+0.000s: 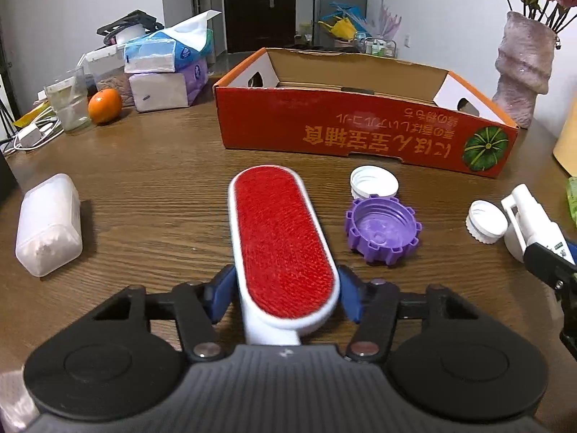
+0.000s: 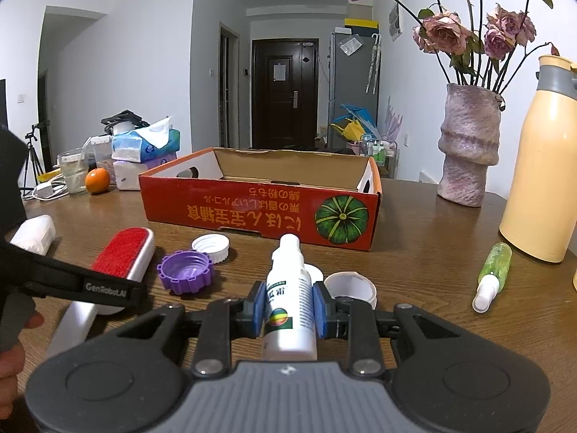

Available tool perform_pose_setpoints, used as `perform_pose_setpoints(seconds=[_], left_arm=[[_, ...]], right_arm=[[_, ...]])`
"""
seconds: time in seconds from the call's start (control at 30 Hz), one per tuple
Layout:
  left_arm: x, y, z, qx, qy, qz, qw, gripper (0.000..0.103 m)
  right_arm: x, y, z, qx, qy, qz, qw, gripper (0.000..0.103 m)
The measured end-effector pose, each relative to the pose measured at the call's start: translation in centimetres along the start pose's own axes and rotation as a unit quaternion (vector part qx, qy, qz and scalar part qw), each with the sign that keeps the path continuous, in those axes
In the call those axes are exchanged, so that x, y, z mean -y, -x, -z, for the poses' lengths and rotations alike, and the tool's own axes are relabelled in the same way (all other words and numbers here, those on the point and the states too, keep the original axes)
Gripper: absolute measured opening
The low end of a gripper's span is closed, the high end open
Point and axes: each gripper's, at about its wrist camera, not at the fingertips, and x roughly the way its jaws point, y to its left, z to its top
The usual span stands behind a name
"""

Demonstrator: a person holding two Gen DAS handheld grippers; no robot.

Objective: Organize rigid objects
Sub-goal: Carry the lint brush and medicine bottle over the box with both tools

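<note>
White walls (image 2: 144, 54) enclose a wooden table (image 2: 432, 238); a dark door (image 2: 285, 93) stands at twelve o'clock, a grey fridge (image 2: 351, 83) at one.

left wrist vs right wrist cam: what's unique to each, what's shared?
Left wrist only: the left gripper closed around the red lint brush, seen head-on, and the whole white tub lying on its side.

Right wrist only: the right gripper shut on the white bottle, a green spray bottle lying on the table, a yellow thermos, and the roses in full.

Both: the orange cardboard box, purple cap, white caps, orange, tissue packs, vase, wooden table.
</note>
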Motion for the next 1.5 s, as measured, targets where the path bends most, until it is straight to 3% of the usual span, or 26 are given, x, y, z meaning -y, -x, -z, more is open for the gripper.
perform_pose_setpoints(seconds=[0.17, 0.73, 1.5], left_arm=[[0.0, 0.5, 0.1, 0.001, -0.009, 0.008, 0.9999, 0.059], [-0.3, 4.4, -1.3, 0.059, -0.018, 0.039, 0.9973, 0.058], [0.9, 5.1, -7.5, 0.115, -0.017, 0.059, 0.9914, 0.059]], right_arm=[[-0.1, 0.2, 0.0, 0.003, -0.001, 0.001, 1.000, 0.026], [-0.6, 0.9, -1.0, 0.019, -0.019, 0.002, 1.000, 0.026], [-0.6, -0.7, -6.2, 0.060, -0.042, 0.015, 0.997, 0.026]])
